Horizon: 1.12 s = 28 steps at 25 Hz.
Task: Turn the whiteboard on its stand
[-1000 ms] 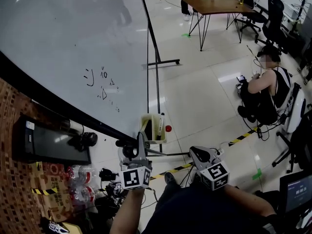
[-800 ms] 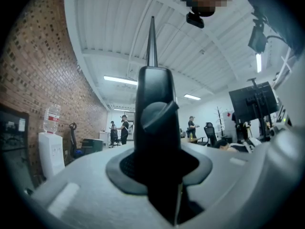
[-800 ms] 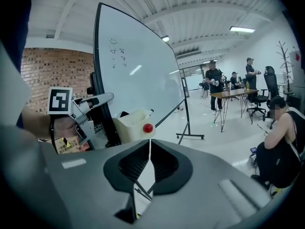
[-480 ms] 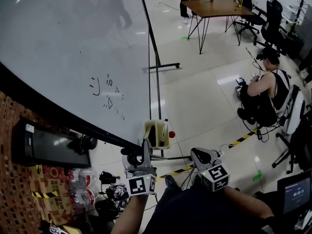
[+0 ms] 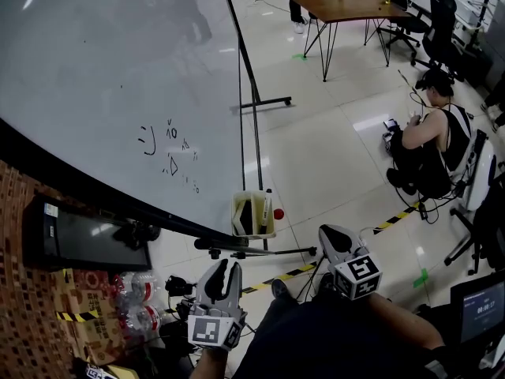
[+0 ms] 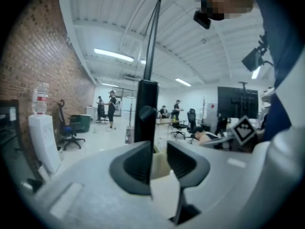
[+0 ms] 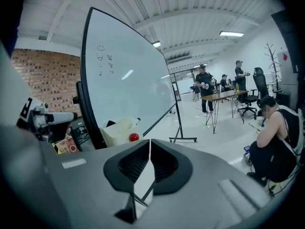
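Closest to the person, the left gripper hangs low with its jaws apart and nothing between them; in the left gripper view only a pale holder and the board's dark edge show through the gap, well beyond the pads. Beside it, the right gripper is held with its jaws pressed together and empty, which the right gripper view confirms. Neither gripper touches the board. Just ahead of both, a dark bar of the stand juts out below the whiteboard's lower corner, and a beige tray hangs at that corner with a marker in it and a red ball at its side. The whiteboard fills the upper left of the head view, its face tilted toward the camera, with a few small scribbles near its lower edge. To the left sit a black screen and bundled water bottles against a brick wall. The stand's leg runs down to the tiled floor. Striped tape crosses the floor to the right, where a person sits. Farthest off stands a wooden table with office chairs.
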{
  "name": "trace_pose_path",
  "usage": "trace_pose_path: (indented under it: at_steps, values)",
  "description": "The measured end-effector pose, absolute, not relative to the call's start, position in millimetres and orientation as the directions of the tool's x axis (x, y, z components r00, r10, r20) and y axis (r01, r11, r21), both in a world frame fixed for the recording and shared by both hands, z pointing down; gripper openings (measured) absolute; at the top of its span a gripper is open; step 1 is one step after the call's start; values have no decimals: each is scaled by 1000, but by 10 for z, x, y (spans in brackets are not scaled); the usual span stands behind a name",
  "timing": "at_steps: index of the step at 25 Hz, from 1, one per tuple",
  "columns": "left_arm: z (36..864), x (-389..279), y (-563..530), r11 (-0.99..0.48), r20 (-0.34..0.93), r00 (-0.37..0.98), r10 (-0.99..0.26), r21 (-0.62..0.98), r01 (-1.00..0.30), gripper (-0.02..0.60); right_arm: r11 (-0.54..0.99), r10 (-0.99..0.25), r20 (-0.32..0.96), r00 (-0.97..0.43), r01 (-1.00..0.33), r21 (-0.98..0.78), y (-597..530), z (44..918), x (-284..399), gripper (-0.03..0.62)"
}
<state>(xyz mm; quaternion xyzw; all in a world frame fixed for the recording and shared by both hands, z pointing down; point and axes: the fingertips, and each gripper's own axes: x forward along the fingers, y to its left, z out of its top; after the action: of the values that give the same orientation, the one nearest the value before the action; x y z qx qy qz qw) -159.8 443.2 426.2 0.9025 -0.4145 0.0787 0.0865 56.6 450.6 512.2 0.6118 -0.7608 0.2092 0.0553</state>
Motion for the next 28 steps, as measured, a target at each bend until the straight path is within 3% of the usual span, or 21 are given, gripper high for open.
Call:
trace_pose_path:
  at_steps: [1, 2, 6, 12, 18, 22, 28]
  values:
    - [4306, -1588, 4522, -667, 227, 665, -712, 80, -741, 37, 162, -911, 333, -242, -954, -252, 4492, 5089, 588, 15]
    - [4330, -1577, 4577, -678, 232, 672, -704, 65, -732, 6, 163, -914, 327, -242, -954, -251, 4482, 5053, 606, 15]
    - [4265, -1356, 4551, -690, 195, 692, -696, 89, -719, 6, 167, -926, 294, -235, -957, -236, 4476, 4852, 695, 15]
    - [4066, -677, 4503, -797, 120, 803, -583, 108, -594, 6, 199, -958, 171, -232, -962, -187, 4517, 4275, 764, 15]
    - [4125, -361, 4575, -836, 124, 853, -507, 171, -522, 6, 280, -956, 52, -289, -950, -140, 4728, 3864, 554, 15]
    - [4190, -234, 4624, -840, 143, 865, -481, 206, -502, 6, 322, -940, 63, -335, -933, -157, 4846, 3953, 387, 15]
    - [4257, -225, 4656, -855, 163, 873, -459, 187, -484, 6, 280, -953, 72, -294, -947, -159, 4849, 3992, 518, 15]
